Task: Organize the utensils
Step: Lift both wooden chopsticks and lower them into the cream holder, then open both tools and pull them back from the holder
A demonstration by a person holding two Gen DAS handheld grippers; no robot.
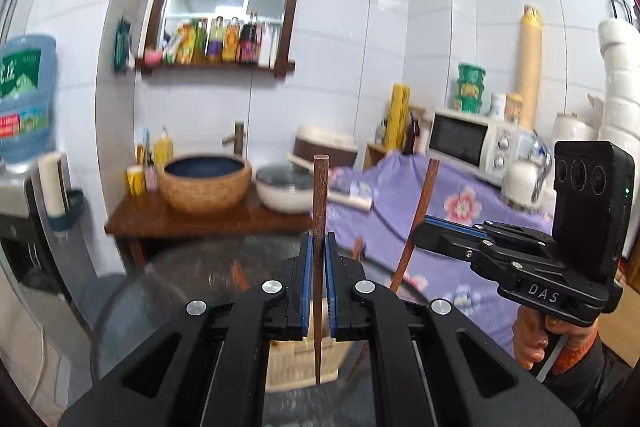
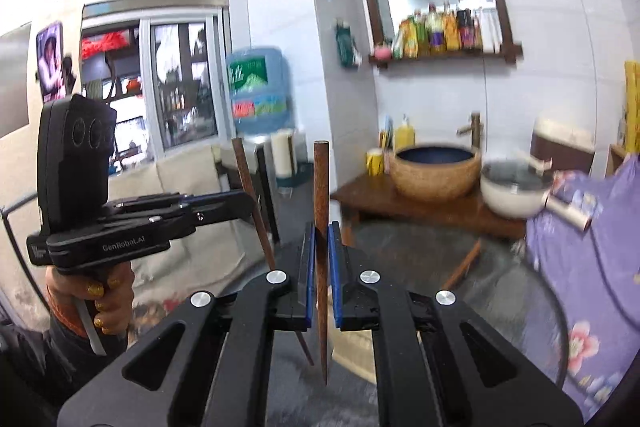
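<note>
- White-tiled kitchen wall (image 1: pixel 360 27) behind, with a round glass table (image 1: pixel 192 275) below both tools; each gripper sits high above it.
- Left gripper (image 1: pixel 319 267): jaws closed on a brown chopstick (image 1: pixel 321 211). Stick runs upright between the blue pads (image 1: pixel 307 267), blunt end above the jaws, pointed end well below them.
- Right gripper (image 2: pixel 319 267): jaws closed on a second chopstick (image 2: pixel 321 227), same upright pose, tip hanging below the jaws. In the left view this stick leans slightly.
- Below the jaws, seen through the fingers: a pale wooden box (image 1: pixel 298 363) on the glass, judged to be the place for the utensils. Left tip hangs over or just in front of it; cannot tell which.
- Another stick (image 2: pixel 462 267) lies on the glass beyond the right jaws, still to be sorted.
- Farther out: basin (image 1: pixel 206 183) and white pot (image 1: pixel 284 187) on a wooden stand, purple floral cloth (image 1: pixel 440 211) to the right of the left jaws.
- Risk 1: narrow round stick in flat pads may pivot or slide downward if the hand jolts; the grip is near mid-length, so either end could swing.
- Risk 2: both sticks held close together; tips could knock as they go down to the box, twisting one out of line.
- Risk 3: a tip landing on the box rim or on the glass instead of inside would push the stick up through the pads.
- Risk 4: both views are blurred, so aim over the box is uncertain.
</note>
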